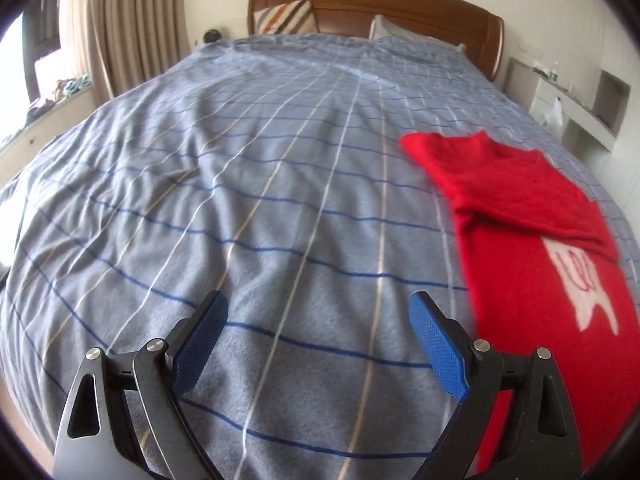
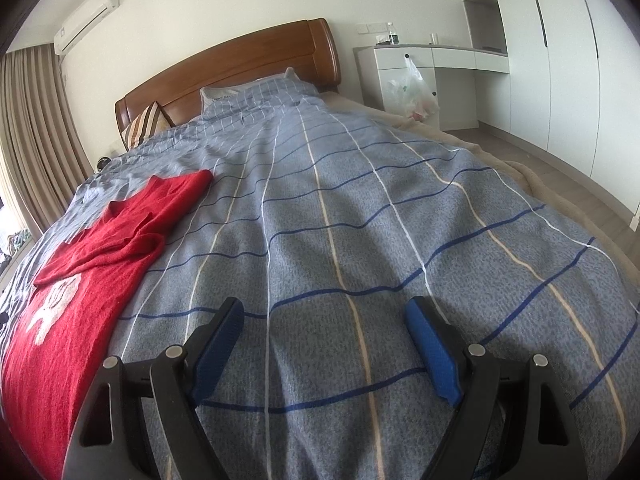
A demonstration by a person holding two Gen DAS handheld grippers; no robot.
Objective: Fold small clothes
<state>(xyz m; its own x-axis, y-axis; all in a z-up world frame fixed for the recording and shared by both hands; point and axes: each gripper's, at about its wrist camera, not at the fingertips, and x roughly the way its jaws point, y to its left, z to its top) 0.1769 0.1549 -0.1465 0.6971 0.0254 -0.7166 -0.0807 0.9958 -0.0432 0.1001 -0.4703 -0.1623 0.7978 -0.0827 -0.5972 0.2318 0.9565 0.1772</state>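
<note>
Both grippers, the left gripper (image 1: 318, 312) and the right gripper (image 2: 324, 316), are spread wide with nothing between the blue pads, above the checked bedcover (image 1: 240, 184). At 3 o'clock of the left one lies the red sweater (image 1: 532, 240), one sleeve folded across its front.

A fuzzy red knitted sweater (image 1: 536, 240) (image 2: 80, 276) with a white motif lies flat, one sleeve folded across its chest, on the blue-grey checked bed cover (image 1: 240, 200) (image 2: 360, 220).
</note>
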